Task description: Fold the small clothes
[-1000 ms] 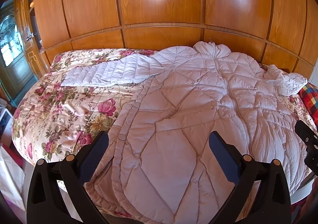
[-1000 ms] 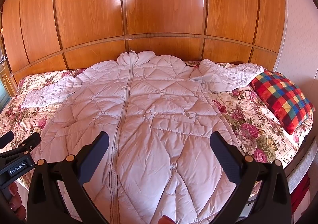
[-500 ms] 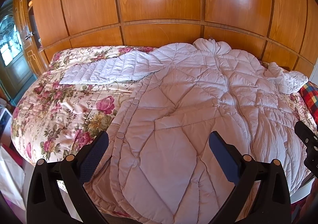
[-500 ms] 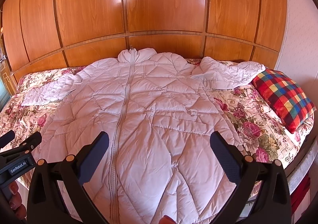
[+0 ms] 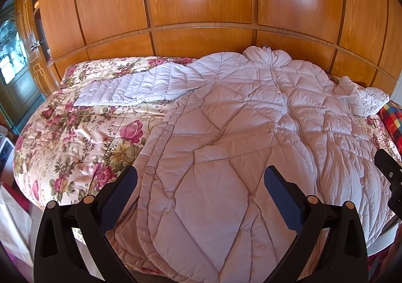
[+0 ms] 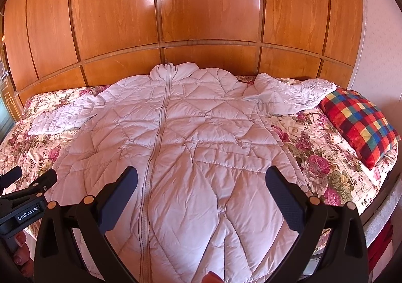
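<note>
A long white quilted coat (image 5: 246, 137) (image 6: 191, 137) lies zipped and face up across the bed, collar toward the wooden wall. One sleeve (image 5: 135, 87) stretches out to the left, the other sleeve (image 6: 289, 94) lies bunched on the right by the pillow. My left gripper (image 5: 199, 190) hovers open over the coat's lower left panel near its snap-button edge. My right gripper (image 6: 201, 190) hovers open over the lower hem, right of the zipper (image 6: 155, 142). Neither holds anything. The left gripper (image 6: 27, 187) also shows at the right wrist view's left edge.
A floral bedspread (image 5: 75, 137) (image 6: 326, 157) covers the bed. A plaid pillow (image 6: 361, 124) rests at the right end. Glossy wooden panels (image 6: 201, 6) rise behind the bed. A cabinet door (image 5: 15, 62) stands at far left, and a hand (image 6: 20, 252) grips the left gripper's handle.
Both views have tilted slightly, so the coat sits a little lower in the frames. The coat itself has not moved, and both grippers stay open.
</note>
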Demonstrator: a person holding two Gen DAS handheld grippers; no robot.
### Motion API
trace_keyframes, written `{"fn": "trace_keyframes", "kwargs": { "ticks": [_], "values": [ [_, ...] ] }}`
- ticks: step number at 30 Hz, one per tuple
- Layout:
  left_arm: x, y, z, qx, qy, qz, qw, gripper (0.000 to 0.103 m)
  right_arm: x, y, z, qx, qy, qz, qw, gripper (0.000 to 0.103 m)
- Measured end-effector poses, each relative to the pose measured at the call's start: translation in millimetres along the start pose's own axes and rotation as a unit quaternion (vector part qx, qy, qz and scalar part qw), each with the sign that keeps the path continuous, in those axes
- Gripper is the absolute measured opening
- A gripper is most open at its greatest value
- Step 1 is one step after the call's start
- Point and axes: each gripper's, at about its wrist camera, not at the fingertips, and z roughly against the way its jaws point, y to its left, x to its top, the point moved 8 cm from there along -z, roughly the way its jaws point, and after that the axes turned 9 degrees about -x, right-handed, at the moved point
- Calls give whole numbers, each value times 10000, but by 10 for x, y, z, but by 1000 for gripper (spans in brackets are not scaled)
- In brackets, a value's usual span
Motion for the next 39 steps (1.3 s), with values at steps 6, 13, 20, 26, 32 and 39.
{"fn": "trace_keyframes", "kwargs": {
  "ticks": [6, 13, 20, 26, 32, 39],
  "values": [
    [-9, -3, -20, -3, 21, -11, 10000, 100, 9, -38, -8, -14, 13, -40, 10000, 101],
    [-20, -23, -53, -111, 89, 0, 9999, 100, 4, -111, -62, -154, 122, -50, 9998, 101],
    [-37, -55, -141, -287, 260, 53, 9992, 100, -93, -302, -277, -602, 594, -98, 9964, 101],
    [-36, -73, -215, -479, 288, 79, 9984, 100, -115, -435, -381, -713, 748, -215, 9944, 101],
    [2, -72, -331, -452, 340, -55, 9984, 100, -57, -556, -442, -861, 731, -265, 9933, 101],
    [142, 31, -657, -848, 658, 412, 9934, 100, 104, -844, -666, -1464, 742, 87, 9864, 101]
  ]
}}
